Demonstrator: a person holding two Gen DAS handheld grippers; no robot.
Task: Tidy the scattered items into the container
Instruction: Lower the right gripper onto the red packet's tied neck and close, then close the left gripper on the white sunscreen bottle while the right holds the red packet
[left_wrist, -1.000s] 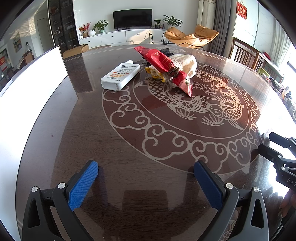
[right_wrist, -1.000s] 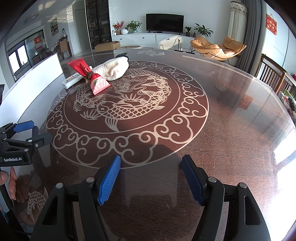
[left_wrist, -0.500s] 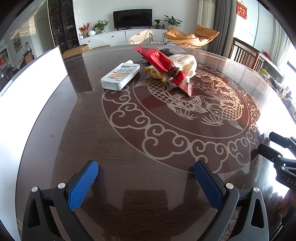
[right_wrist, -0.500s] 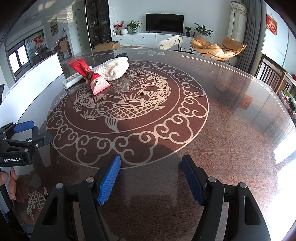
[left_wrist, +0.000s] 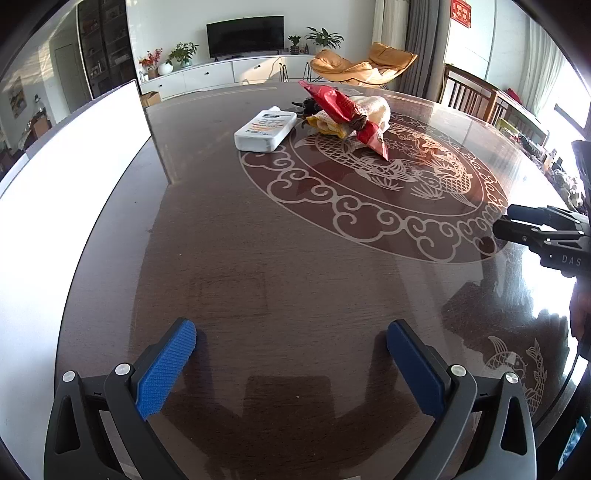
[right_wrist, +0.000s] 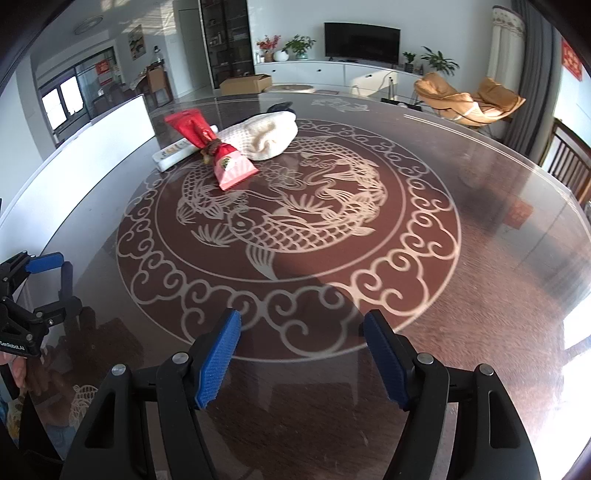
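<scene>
You're holding both grippers low over the near side of the round table (left_wrist: 295, 266), nothing in either. Left gripper (left_wrist: 291, 354) is sitting with its jaws spread wide, blue pads (left_wrist: 166, 369) well apart over bare wood. Right gripper (right_wrist: 303, 358) is also gaping open, empty, over the scroll border of the fish inlay (right_wrist: 288, 210).

Items are lying bunched at the far side: white bottle (left_wrist: 266, 129) flat on its side, red packet (left_wrist: 343, 114) lying across a cream knitted cloth (left_wrist: 376, 110), with something yellow (left_wrist: 325, 125) and a dark object (left_wrist: 306, 105) tucked underneath; can't tell what those are. All of it is sitting well apart from both grippers.

White container (left_wrist: 70, 177) is running along the table's left edge, only its wall showing.
</scene>
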